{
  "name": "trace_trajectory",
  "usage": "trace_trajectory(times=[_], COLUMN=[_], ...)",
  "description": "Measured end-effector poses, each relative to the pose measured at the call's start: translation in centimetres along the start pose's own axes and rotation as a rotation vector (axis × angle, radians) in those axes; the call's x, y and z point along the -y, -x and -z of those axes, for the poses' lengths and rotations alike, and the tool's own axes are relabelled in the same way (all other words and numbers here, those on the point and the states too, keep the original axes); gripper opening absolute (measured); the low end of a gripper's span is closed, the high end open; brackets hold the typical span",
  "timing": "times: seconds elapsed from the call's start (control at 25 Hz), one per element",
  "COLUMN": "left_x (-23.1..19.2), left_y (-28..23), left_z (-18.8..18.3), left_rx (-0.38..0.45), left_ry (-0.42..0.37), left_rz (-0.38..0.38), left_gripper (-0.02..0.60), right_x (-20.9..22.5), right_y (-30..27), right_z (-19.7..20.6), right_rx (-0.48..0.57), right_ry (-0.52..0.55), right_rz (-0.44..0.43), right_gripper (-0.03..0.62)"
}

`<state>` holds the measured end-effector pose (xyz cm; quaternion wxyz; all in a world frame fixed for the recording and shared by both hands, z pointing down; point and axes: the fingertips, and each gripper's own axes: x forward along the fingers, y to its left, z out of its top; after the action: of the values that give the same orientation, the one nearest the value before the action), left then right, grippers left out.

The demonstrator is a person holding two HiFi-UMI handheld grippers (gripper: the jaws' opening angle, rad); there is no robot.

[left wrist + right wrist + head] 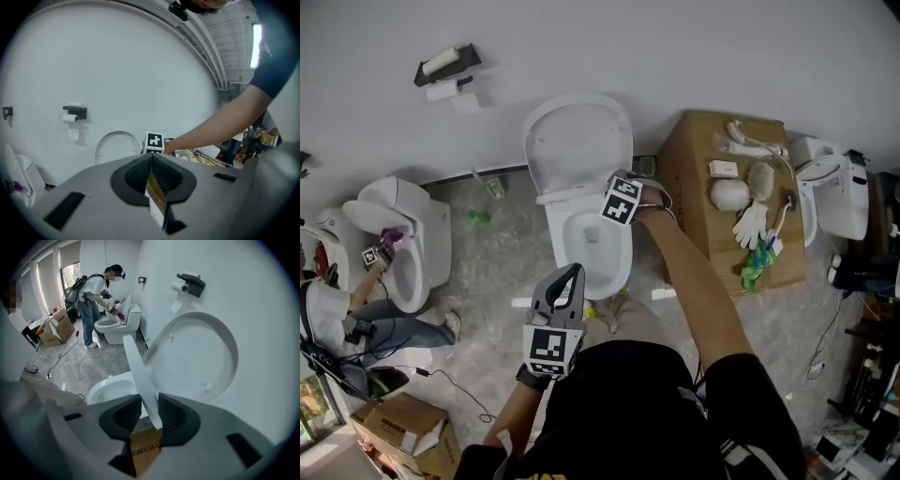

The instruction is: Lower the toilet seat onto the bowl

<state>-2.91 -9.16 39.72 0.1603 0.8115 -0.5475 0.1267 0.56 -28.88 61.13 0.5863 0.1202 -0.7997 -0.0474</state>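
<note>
Currently: person stands over the middle toilet, one gripper per hand
toilet seat (139,371): part-way up, tilted clear of the raised lid (197,357), not on the bowl (617,267)
right gripper (144,406): jaws narrow, pads clamped on the seat's rim, at the bowl's right side in head view
left gripper (151,159): jaws closed together, nothing between them; held near the bowl's front, not touching it
cardboard box (694,187): just right of the toilet, closed; on top lie a white glove (752,223), a round white item (729,194), a green cloth (757,262)
paper holder (448,64): on the wall, 2 rolls, one on top, one beneath
floor carton (403,427): lower left, flaps open, contents can't be made out
toilets: at least 3 in head view
other person (93,291): 1, bent over the next toilet (115,326)
</note>
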Motion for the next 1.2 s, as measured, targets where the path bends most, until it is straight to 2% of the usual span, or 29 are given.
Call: trace_trajectory(times=[0.88,1.2], left_x=[1.4,1.2], left_y=[0.2,1.1], left_z=[1.6,2.6], left_rx=[-0.017,-0.010], left_ry=[-0.013,0.001], left_rz=[0.084,0.074], left_gripper=[0.013,0.012], right_x=[-7.3,-10.3], right_y=[0.4,0.2], right_z=[2.7,4.4], right_rx=[0.010,-0.013], right_ry=[0.035,0.042], right_rz=[-0.062,-0.081], right_gripper=[0.115,0.115])
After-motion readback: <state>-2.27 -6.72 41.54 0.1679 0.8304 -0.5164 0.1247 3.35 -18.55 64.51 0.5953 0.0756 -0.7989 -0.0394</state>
